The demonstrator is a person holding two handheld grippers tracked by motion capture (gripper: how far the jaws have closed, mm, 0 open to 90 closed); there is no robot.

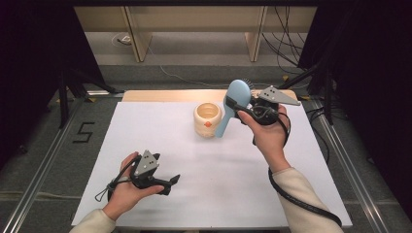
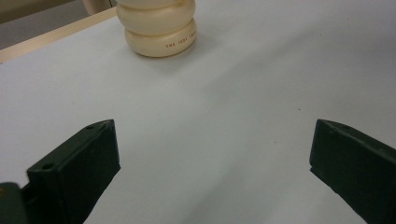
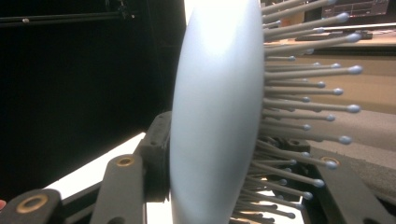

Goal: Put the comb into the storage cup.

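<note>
A light blue hairbrush [image 1: 238,90] is lifted above the white table top [image 1: 160,141], with its handle slanting down past the right side of a cream ribbed cup [image 1: 207,119]. My right gripper [image 1: 239,103] is shut on the hairbrush head. In the right gripper view the brush head [image 3: 210,107] stands edge-on between the jaws, its bristles [image 3: 303,88] pointing right. My left gripper [image 1: 170,182] rests low at the front left, open and holding nothing. In the left gripper view the left gripper [image 2: 212,158] has bare table between its jaws, and the cup [image 2: 159,28] stands well beyond them.
The white sheet ends at a wooden table edge [image 1: 160,95] at the back. Metal rails [image 1: 43,165] run along both sides on the floor. A "5" mark [image 1: 83,132] lies on the floor at left. Cables [image 1: 286,53] trail at the back right.
</note>
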